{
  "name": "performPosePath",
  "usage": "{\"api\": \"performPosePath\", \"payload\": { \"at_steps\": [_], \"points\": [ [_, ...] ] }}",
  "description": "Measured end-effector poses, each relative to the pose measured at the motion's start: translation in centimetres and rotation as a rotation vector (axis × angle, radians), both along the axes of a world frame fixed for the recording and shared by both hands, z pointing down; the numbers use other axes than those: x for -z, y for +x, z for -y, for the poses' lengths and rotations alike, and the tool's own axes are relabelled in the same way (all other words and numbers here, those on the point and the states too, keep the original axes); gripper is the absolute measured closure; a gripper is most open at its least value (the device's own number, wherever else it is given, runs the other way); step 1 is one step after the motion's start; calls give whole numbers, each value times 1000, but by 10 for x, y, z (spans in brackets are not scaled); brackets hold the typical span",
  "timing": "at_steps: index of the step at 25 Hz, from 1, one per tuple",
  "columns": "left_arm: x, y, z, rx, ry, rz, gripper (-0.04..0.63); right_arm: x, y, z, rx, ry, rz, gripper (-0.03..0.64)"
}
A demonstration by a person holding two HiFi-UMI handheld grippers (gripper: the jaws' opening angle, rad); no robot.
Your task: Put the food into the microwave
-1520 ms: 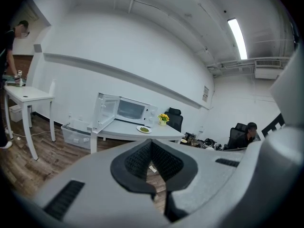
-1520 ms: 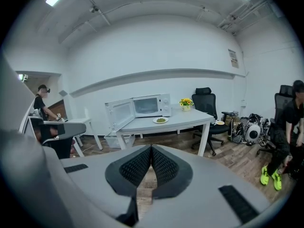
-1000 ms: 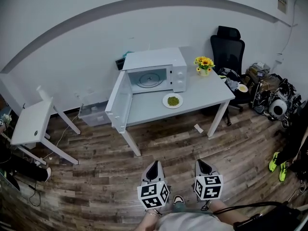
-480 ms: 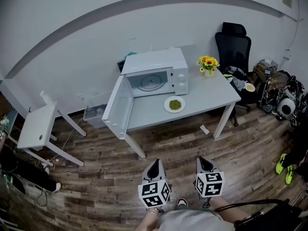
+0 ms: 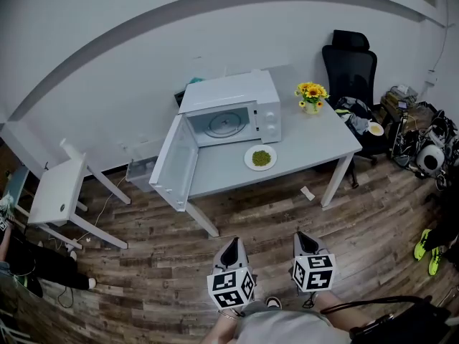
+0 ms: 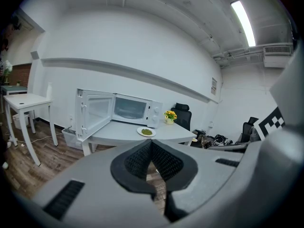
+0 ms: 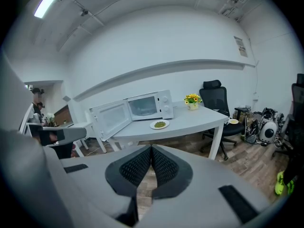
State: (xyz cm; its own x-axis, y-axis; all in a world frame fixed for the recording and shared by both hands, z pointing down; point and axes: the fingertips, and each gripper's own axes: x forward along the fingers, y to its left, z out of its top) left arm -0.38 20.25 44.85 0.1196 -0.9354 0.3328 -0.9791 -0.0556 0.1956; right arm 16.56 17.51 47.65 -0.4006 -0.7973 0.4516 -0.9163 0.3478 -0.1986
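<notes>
Left gripper (image 6: 151, 145): clenched, jaws pressed together with nothing between them; held low over the wooden floor (image 5: 143, 278), just beside the right gripper.
Right gripper (image 7: 151, 148): clenched as well, jaws meeting, empty.
Food: green, on a white plate (image 5: 260, 158), well ahead of both grippers, lying on the bench just in front of the microwave.
Microwave (image 5: 229, 110): ahead, beyond the plate; its door (image 5: 174, 165) hangs wide open on the left gripper's side.
Bench (image 5: 308, 142): white, well apart from both grippers.
Flowers (image 5: 310, 95): yellow, in a small pot, ahead and right of the right gripper, near the microwave.
Chair (image 5: 351, 70): black, past the bench's right end.
</notes>
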Motion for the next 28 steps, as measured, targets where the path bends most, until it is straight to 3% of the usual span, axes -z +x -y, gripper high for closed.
{"api": "performPosePath", "payload": {
  "at_steps": [13,28],
  "points": [
    [-16,-13,17,29,-24,-20,594,-12,-12,17,30,-23,-11,600],
    [-15,-26,100,-13,5,-9,594,-12,-27,90,-14,-5,3,600]
  ]
}}
